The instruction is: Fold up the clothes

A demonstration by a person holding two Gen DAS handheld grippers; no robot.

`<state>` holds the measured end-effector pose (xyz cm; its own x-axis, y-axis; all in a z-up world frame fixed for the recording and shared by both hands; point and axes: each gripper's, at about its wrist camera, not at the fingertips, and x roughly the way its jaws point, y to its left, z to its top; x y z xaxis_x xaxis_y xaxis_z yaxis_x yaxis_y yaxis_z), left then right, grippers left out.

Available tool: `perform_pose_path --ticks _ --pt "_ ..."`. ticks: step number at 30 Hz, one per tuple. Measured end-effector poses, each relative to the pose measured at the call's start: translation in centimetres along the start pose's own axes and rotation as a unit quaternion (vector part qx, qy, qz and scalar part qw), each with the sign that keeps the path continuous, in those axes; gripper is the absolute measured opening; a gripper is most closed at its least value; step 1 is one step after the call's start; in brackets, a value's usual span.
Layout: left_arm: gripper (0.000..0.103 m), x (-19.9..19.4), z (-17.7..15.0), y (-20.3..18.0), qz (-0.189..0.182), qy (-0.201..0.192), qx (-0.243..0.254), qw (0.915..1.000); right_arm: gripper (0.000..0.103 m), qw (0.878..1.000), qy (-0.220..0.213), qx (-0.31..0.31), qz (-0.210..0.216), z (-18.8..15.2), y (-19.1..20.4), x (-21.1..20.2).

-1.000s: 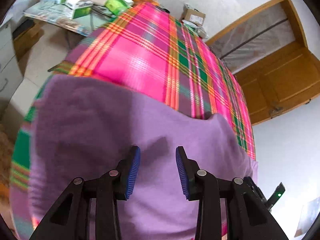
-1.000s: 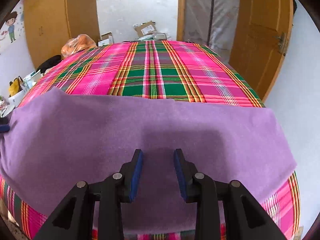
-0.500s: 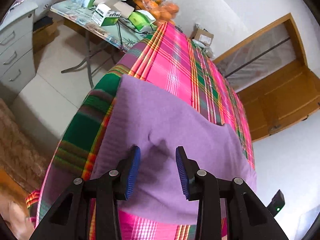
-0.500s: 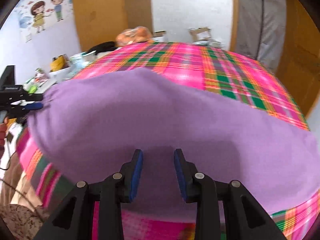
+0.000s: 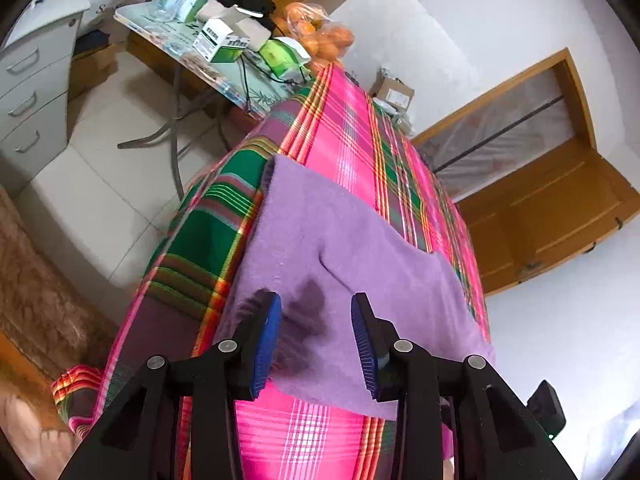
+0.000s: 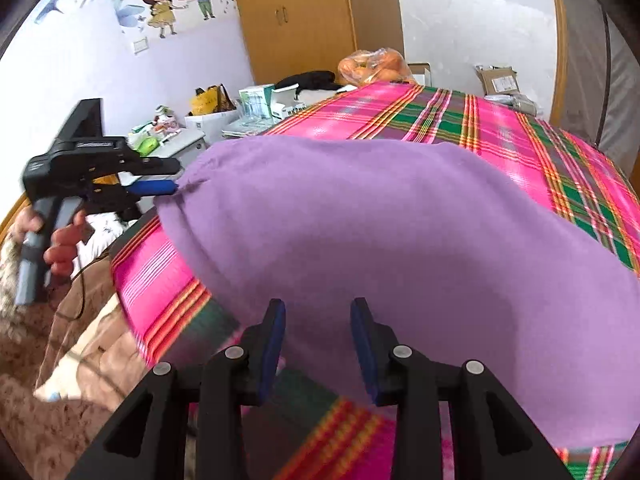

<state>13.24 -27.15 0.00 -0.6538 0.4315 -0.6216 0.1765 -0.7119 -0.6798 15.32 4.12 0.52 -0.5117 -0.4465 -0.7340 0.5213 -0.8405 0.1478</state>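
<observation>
The purple cloth (image 6: 400,248) runs past the right edge of the right wrist view, so its far end is unseen there. Its near edge is blurred, and so is the plaid bedspread (image 6: 160,280) beneath. The labels on the boxes (image 5: 220,42) on the side table are too small to read. A bare foot (image 5: 36,440) is cut off at the lower left corner.

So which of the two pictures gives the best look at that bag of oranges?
The left wrist view: the bag of oranges sits sharp and unblocked beside the boxes on the side table. In the right wrist view the same bag appears smaller, partly behind the plaid bed's far edge.
</observation>
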Motion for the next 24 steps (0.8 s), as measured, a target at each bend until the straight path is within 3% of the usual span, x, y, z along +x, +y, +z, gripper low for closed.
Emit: perform_pose_path --ticks 2,9,13,15,17,24 --pt "0.038 -0.3 -0.3 -0.1 0.003 -0.002 0.003 1.0 0.035 1.0 0.006 0.004 0.01 0.3 0.8 1.1" --pt "0.038 -0.8 -0.4 0.5 -0.001 -0.003 0.004 1.0 0.035 0.996 0.007 -0.075 0.047 0.9 5.5 1.9" --pt "0.038 -0.7 -0.4 0.4 0.003 -0.005 0.007 1.0 0.034 0.996 -0.016 -0.036 0.077 3.1 5.3 2.9" --pt "0.038 -0.8 -0.5 0.4 0.002 -0.004 0.007 1.0 0.024 0.995 -0.006 -0.016 0.093 3.5 5.5 4.2" --pt "0.038 -0.9 -0.5 0.4 0.001 -0.004 0.006 1.0 0.024 0.994 0.016 -0.022 0.104 3.3 6.2 5.4" --pt "0.038 -1.7 -0.6 1.3 0.013 -0.006 -0.001 0.9999 0.024 0.992 0.012 -0.065 0.106 3.6 8.5 5.3"
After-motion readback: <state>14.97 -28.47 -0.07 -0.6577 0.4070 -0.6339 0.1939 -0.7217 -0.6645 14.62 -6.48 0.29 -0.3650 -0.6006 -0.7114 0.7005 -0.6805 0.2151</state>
